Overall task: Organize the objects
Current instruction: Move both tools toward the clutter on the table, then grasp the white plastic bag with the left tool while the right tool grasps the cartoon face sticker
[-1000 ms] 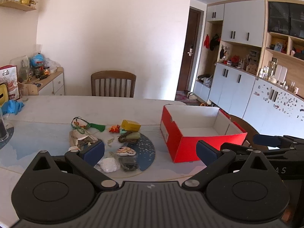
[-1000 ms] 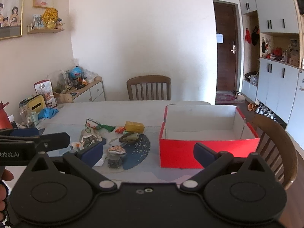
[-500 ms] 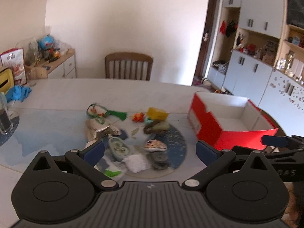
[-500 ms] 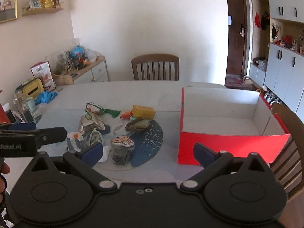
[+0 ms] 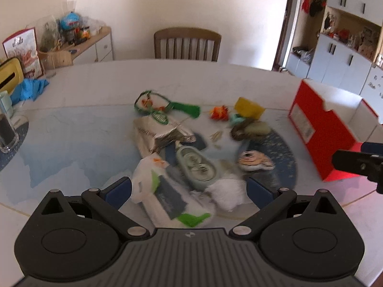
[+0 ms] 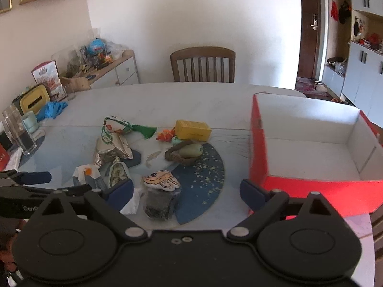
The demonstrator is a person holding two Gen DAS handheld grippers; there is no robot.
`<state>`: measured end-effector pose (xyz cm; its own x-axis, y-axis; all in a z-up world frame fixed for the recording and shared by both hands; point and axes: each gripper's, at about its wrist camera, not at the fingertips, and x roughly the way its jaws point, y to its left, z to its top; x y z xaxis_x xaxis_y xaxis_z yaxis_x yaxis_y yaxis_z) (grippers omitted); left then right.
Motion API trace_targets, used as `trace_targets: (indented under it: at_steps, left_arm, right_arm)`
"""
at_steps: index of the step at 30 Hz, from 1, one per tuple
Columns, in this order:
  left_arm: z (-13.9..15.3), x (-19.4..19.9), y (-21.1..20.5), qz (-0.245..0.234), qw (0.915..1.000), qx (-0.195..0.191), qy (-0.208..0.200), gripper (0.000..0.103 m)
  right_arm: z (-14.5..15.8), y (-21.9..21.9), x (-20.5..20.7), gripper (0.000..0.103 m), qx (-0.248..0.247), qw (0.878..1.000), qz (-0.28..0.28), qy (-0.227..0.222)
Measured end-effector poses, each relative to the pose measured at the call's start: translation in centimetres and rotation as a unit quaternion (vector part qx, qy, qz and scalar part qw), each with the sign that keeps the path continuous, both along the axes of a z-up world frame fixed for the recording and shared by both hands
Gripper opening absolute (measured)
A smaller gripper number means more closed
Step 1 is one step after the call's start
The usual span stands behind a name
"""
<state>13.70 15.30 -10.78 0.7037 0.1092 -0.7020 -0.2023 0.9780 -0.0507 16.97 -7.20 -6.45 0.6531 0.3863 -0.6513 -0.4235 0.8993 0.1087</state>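
Note:
A pile of small objects lies on the table: a silver foil bag [image 5: 160,134], a pale green oval case [image 5: 198,165], a white fluffy thing [image 5: 227,191], a white-and-green packet [image 5: 165,191], a tiger-face toy [image 5: 255,160] [image 6: 161,179], a yellow box [image 5: 249,107] [image 6: 192,129], and a green tassel ornament [image 5: 167,105]. An empty red box [image 6: 308,153] [image 5: 323,129] stands to the right. My left gripper [image 5: 189,189] is open, low over the near end of the pile. My right gripper [image 6: 186,191] is open, above the tiger toy and a dark block [image 6: 159,203].
A wooden chair [image 6: 203,64] stands behind the table. A glass [image 6: 20,134], a blue cloth [image 6: 51,110] and a yellow holder [image 6: 33,100] sit at the table's left. A sideboard with clutter [image 6: 103,64] lines the left wall. Cabinets [image 5: 347,55] stand at the right.
Both grippers have moved forward and down toward the pile, which now looks larger and nearer. Both stay open.

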Motion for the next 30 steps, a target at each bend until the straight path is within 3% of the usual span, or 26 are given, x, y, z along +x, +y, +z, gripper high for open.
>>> trace_targets:
  at_steps: [7, 19, 26, 30]
  left_arm:
    - [-2.1, 2.0, 2.6, -0.002, 0.9987, -0.038, 0.035, 0.102]
    - [-5.3, 3.7, 4.2, -0.018, 0.9950, -0.055, 0.082, 0.102]
    - [-6.2, 3.9, 4.6, -0.029, 0.9932, -0.070, 0.088, 0.102]
    - [-6.2, 4.0, 4.8, -0.035, 0.9936, -0.069, 0.083, 0.097]
  right_arm:
    - [-1.9, 2.5, 2.8, 0.092, -0.016, 0.999, 0.022, 0.026]
    - [-5.8, 6.5, 6.8, 0.084, -0.063, 0.993, 0.066, 0.074]
    - [-7.2, 7.6, 8.3, 0.078, -0.064, 0.991, 0.075, 0.095]
    - [-7.6, 8.0, 8.7, 0.074, -0.063, 0.989, 0.080, 0.104]
